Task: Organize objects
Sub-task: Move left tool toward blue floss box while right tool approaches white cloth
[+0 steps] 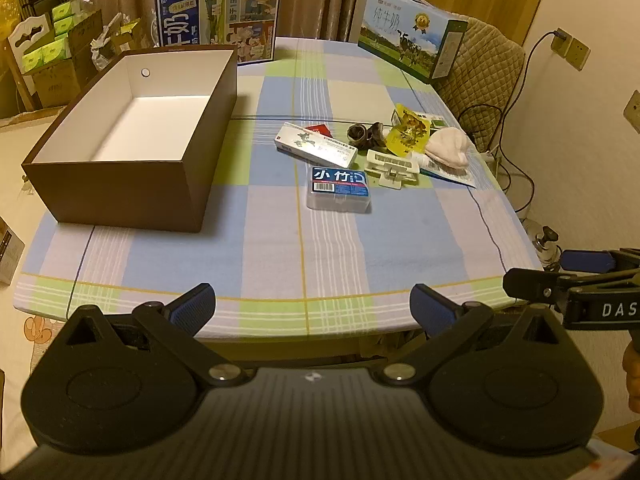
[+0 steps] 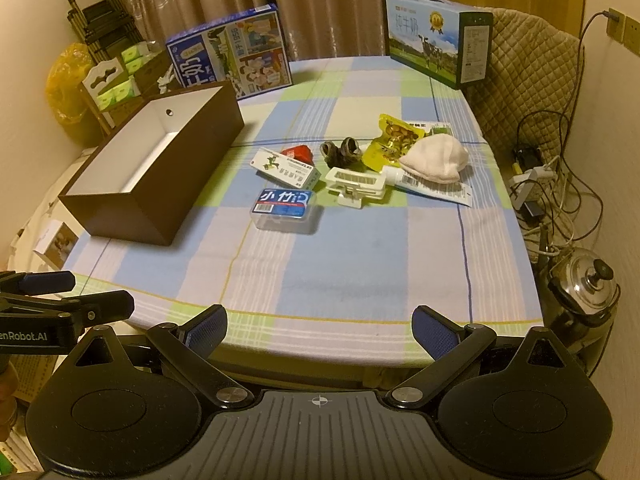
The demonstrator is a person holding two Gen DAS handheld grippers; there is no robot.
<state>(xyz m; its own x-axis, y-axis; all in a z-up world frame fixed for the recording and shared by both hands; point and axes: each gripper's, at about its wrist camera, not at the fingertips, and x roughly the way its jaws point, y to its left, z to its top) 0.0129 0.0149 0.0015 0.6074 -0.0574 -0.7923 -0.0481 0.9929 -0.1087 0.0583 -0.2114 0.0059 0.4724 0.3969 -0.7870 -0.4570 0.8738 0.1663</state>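
Blue printing on the lid of a clear plastic case (image 1: 338,189) shows "小竹" above a barcode; we see this case lying nearest to us in the small pile. On the side of the right gripper (image 2: 320,330) we read "DAS" from the left view, and on the left gripper (image 1: 313,306) we read "enRobot.AI" from the right view. At the far edge stand two milk cartons: a dark blue one (image 1: 218,16) with "奶" and "1956", and a light blue one (image 1: 412,34) with "纯牛奶" and cows.

We hold both grippers before the near edge of the table (image 1: 280,248), each with its blue pads spread wide and nothing between them. A checked cloth of blue, green and lilac covers the table. Behind it hang beige curtains (image 2: 328,4), and a quilted chair (image 2: 528,76) stands at the right by the wall sockets and cables. A metal kettle (image 2: 588,284) stands lower, beside the table.

On the left of the table lies a brown box (image 1: 132,132), white inside and empty. Well apart to its right are a white medicine carton (image 1: 316,146), a white clip (image 1: 394,166), a yellow snack packet (image 1: 408,130), a white cloth (image 1: 448,146) and a tube (image 2: 432,186).
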